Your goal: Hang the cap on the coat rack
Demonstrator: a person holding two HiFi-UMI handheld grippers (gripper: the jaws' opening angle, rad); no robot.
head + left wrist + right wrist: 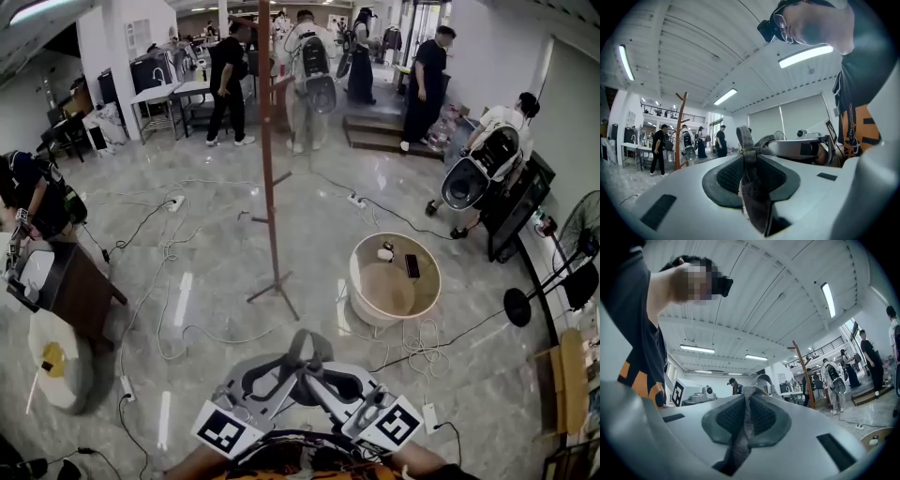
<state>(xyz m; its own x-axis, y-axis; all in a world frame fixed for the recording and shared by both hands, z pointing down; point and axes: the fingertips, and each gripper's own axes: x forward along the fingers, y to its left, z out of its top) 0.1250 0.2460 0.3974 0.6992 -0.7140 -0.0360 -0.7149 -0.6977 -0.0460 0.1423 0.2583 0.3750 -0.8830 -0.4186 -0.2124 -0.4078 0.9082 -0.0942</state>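
Note:
Low in the head view, both grippers are held close together over the floor. Between them a grey fabric band of the cap (302, 352) loops upward; the rest of the cap is hidden. My left gripper (272, 380) is shut on this band (747, 164), which is pinched between its dark pads (726, 176). My right gripper (335, 380) is shut on the same grey fabric (746, 420). The brown wooden coat rack (268, 159) stands upright on the floor ahead, well beyond the grippers, and shows as a coat rack (680, 129) at left and a coat rack (803, 376) at right.
A round white tub (366, 300) holding a phone stands right of the rack's feet. Cables and power strips (173, 203) trail over the glossy floor. A brown table (84, 291) is at left and a standing fan (553, 277) at right. Several people (309, 80) stand farther back.

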